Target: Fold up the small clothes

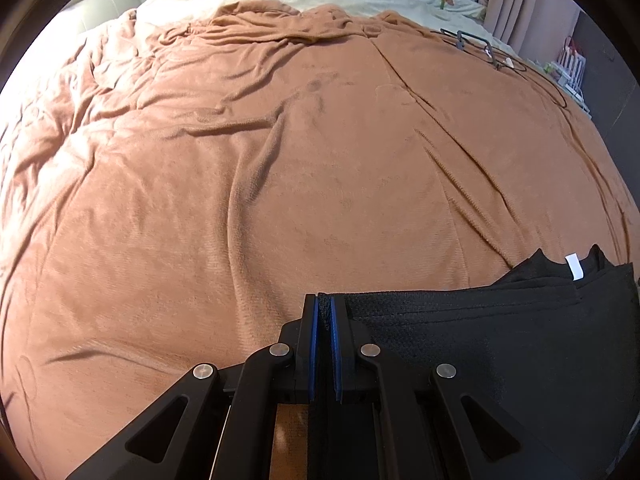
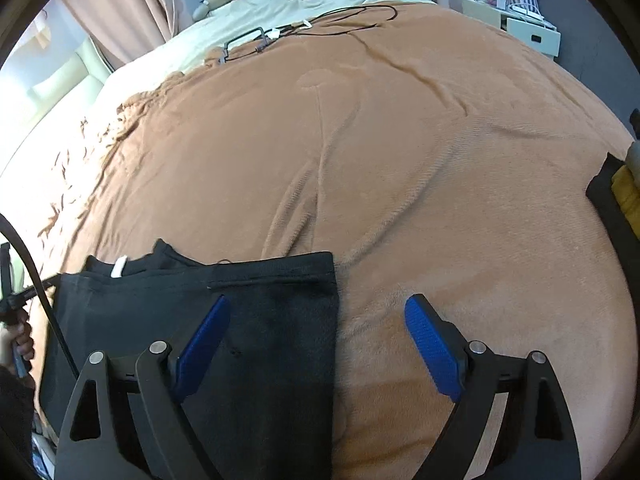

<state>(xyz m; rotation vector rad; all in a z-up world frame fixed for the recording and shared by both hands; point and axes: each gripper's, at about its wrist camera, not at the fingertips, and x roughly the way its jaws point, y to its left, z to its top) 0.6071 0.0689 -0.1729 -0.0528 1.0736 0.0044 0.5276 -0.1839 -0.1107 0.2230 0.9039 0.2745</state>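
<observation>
Grippers first: your left gripper point(image 1: 324, 312) is pressed together on a thin edge of the black garment point(image 2: 240, 320), with dark fabric caught between its blue pads. Your right gripper point(image 2: 316, 344) is spread wide, with nothing pinched; one finger sits over the garment's right part and the other over bare blanket point(image 2: 400, 160), so the garment's right edge runs between them without being touched.

Take the garment as your landmark. It lies flat on the brown blanket at the near side of the bed, already doubled over, with its layers stacked and a small white tag point(image 2: 119, 267) showing at the far left corner. Well beyond it, a black cable point(image 2: 352, 16) and a small metal frame lie near the pale bedding. Off to its right, at the blanket's edge, sits a dark and yellow bundle of cloth point(image 2: 624, 196). To its left, a hand point(image 2: 18, 344) grips the left tool's handle.

Judging from this, a fold looks freshly laid down, and the right side is let go while the left corner is not. Your next move calls for releasing the left pinch without dragging the top layer, then smoothing the stack or taking fresh corners for another fold.
</observation>
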